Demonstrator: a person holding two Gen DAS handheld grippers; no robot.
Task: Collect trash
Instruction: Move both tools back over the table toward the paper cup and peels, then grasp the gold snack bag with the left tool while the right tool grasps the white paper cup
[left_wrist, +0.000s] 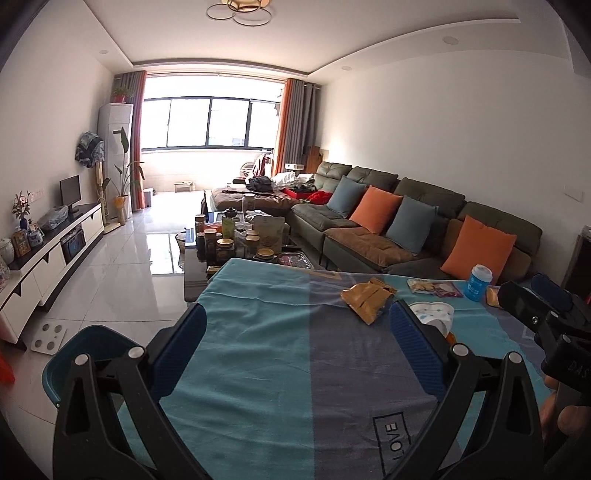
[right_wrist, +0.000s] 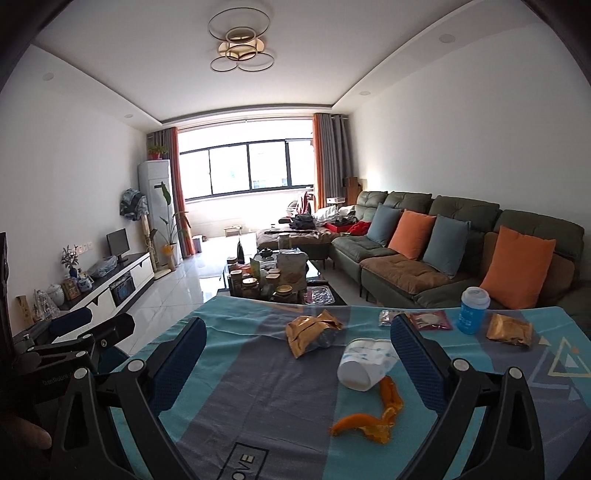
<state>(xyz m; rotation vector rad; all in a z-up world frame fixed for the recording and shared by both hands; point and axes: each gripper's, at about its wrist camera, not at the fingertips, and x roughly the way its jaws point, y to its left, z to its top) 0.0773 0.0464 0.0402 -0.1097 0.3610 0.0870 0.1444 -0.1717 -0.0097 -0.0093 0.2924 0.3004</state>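
Trash lies on a table under a blue and grey cloth (right_wrist: 266, 387). Ahead of my right gripper (right_wrist: 298, 332) are a crumpled gold wrapper (right_wrist: 312, 330), a tipped white paper cup (right_wrist: 364, 363) and orange peel (right_wrist: 373, 417). Farther right are a pink-edged clear packet (right_wrist: 424, 318), a blue cup with a white lid (right_wrist: 472, 310) and a second gold wrapper (right_wrist: 509, 329). My left gripper (left_wrist: 298, 319) is open over the bare cloth, with the gold wrapper (left_wrist: 367, 298) and the paper cup (left_wrist: 432, 314) just beyond its right finger. Both grippers are open and hold nothing.
A teal bin (left_wrist: 74, 354) stands on the floor left of the table. Beyond the table is a coffee table (right_wrist: 280, 284) crowded with jars. A green sofa (right_wrist: 461, 236) with orange and blue cushions runs along the right wall; a TV cabinet (right_wrist: 110, 284) lines the left wall.
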